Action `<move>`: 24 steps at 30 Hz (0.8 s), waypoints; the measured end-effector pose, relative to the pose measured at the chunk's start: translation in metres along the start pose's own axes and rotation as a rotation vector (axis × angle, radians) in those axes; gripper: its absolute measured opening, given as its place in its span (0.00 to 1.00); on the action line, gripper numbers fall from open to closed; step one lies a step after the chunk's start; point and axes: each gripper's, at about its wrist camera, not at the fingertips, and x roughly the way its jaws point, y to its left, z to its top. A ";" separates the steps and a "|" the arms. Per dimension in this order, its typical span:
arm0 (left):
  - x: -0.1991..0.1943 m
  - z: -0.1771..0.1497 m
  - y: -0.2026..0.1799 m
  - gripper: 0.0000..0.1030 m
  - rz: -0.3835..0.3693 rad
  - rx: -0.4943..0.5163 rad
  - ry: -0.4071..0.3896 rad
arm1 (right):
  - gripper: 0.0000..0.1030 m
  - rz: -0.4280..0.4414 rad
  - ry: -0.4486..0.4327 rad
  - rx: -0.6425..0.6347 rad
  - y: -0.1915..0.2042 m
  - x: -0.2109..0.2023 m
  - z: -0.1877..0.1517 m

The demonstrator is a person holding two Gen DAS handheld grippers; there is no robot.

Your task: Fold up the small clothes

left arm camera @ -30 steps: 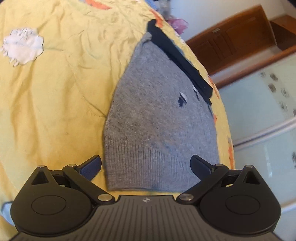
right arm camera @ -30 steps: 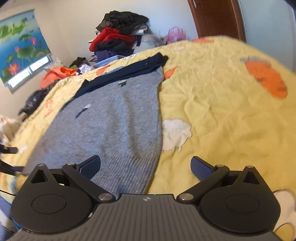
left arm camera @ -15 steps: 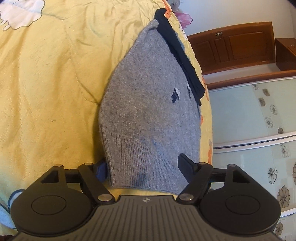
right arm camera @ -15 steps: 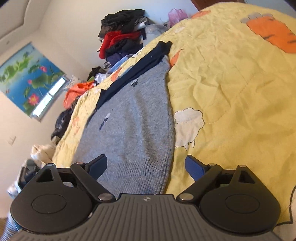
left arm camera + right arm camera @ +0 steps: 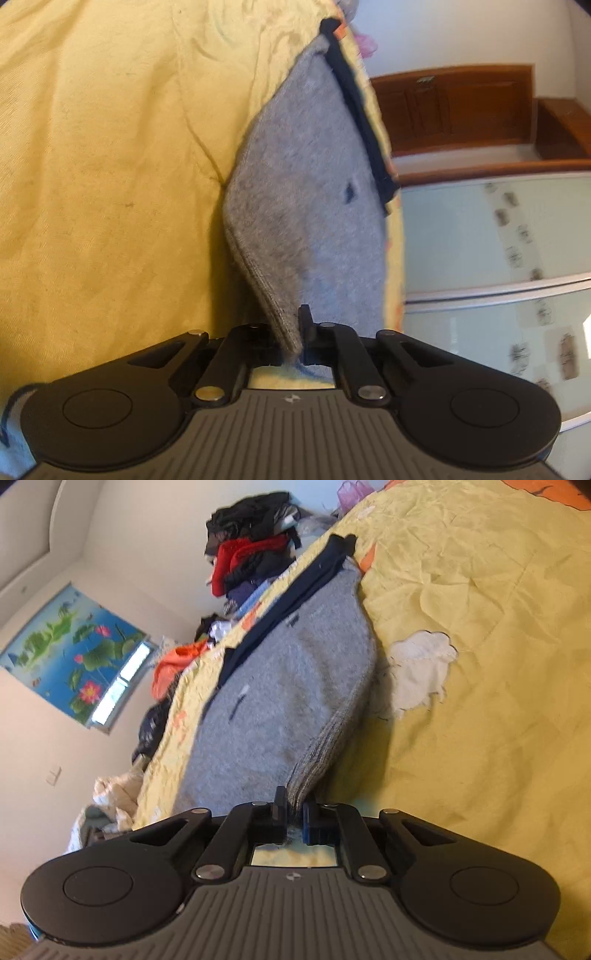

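A small grey knit sweater (image 5: 306, 192) with a dark navy band (image 5: 360, 110) along its far edge lies on a yellow bedsheet (image 5: 103, 166). My left gripper (image 5: 293, 341) is shut on one corner of its ribbed hem, which is lifted off the sheet. In the right wrist view the same sweater (image 5: 280, 701) stretches away from me, its navy band (image 5: 295, 594) at the far end. My right gripper (image 5: 294, 812) is shut on the other hem corner, which is raised too.
The yellow sheet (image 5: 480, 646) has a white sheep patch (image 5: 421, 668) right of the sweater. A pile of clothes (image 5: 251, 561) sits beyond the bed's far end. A wooden cabinet (image 5: 454, 107) and glass sliding doors (image 5: 498, 240) stand past the bed's edge.
Both grippers have moved forward onto the sweater's hem and closed on its two corners. The hem now lifts off the sheet.
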 end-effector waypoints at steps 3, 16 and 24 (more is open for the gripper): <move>-0.008 -0.001 -0.001 0.05 -0.085 0.039 -0.047 | 0.12 0.014 -0.069 -0.003 0.012 0.001 0.006; 0.000 0.097 -0.074 0.05 -0.195 0.167 -0.198 | 0.11 0.050 -0.227 -0.086 0.070 0.045 0.133; 0.055 0.205 -0.121 0.05 -0.188 0.213 -0.222 | 0.11 0.015 -0.259 -0.065 0.057 0.125 0.242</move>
